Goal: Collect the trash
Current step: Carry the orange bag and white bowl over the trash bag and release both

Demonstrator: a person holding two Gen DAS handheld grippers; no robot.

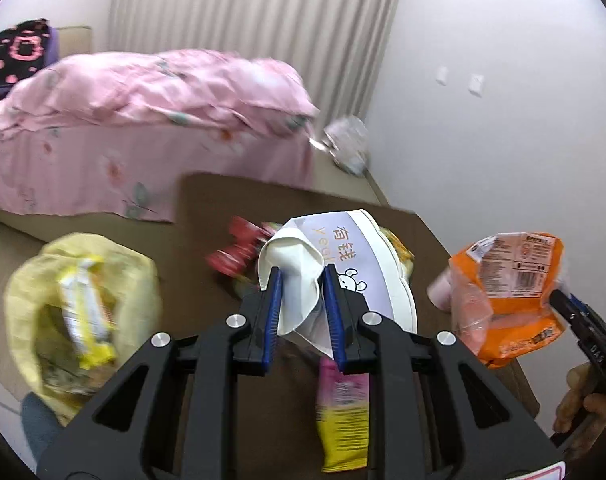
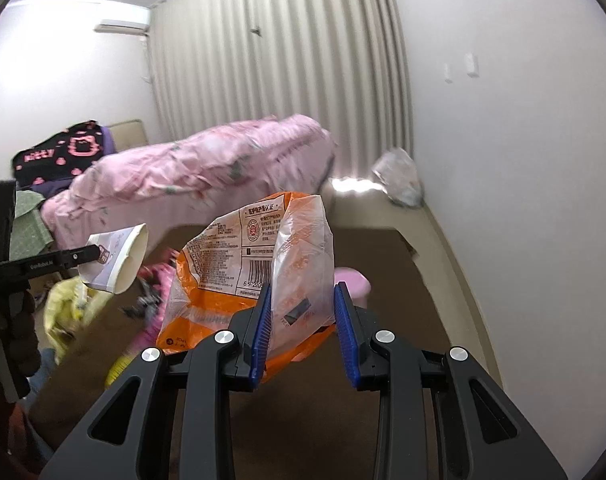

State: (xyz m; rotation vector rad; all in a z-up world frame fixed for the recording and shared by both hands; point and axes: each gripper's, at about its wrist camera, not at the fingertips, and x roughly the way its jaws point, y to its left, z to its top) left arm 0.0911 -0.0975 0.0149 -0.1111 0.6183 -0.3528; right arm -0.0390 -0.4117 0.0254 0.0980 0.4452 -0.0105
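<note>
Paper, thin and already crushed: the white paper cup with a lilac printed label (image 1: 331, 264) is light and soft, best pinched by its flattened wall, as the left gripper (image 1: 303, 280) does, raised over the brown mat (image 1: 207, 200) and tilted downward. The right gripper (image 2: 301, 300) nips the crinkly orange plastic snack bag (image 2: 239, 264) by its clear flap, held aloft.

A paper cup (image 1: 303, 264) is pinched in the left gripper (image 1: 301, 276) above the mat (image 1: 231, 196). To its right a snack bag (image 1: 511, 292) is held by the right gripper (image 2: 301, 300). An open sack (image 1: 79, 304) sits at left, wrappers (image 1: 239, 252) lie behind the cup, and the bed (image 1: 143, 128) stands beyond. A pouch (image 1: 341, 404), apparently on the mat, lies under the cup.
</note>
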